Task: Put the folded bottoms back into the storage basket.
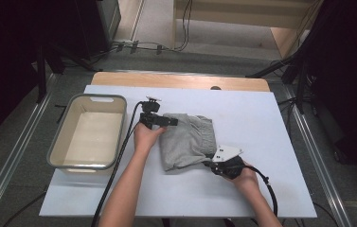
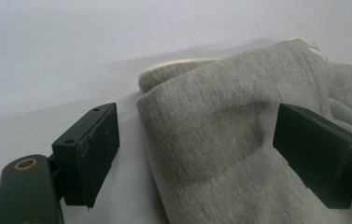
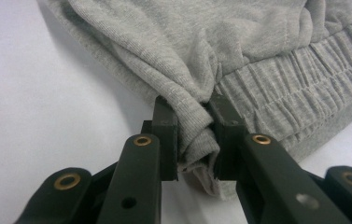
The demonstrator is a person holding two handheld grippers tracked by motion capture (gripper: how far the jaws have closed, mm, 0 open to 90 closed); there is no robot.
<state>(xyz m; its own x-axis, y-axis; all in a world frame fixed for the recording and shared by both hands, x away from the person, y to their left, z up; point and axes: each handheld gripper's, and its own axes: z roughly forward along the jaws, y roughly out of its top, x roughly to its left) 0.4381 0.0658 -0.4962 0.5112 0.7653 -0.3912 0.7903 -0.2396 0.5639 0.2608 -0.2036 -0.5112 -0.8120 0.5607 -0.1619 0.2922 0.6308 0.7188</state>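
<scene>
Folded grey sweatpants (image 1: pixel 188 139) lying mid-table on the white table (image 1: pixel 261 123), just right of the empty grey bin (image 1: pixel 91 132). Right gripper (image 3: pixel 194 135) clamped on a bunched fold at the garment's near corner, cloth pinched tight between both pads beside the gathered elastic waistband (image 3: pixel 304 98). Left gripper (image 2: pixel 197 149) at the far left edge, jaws apart and astride the folded edge: one pad (image 2: pixel 92 154) on bare table clear of the cloth, the other over the fabric, no squeeze visible.
</scene>
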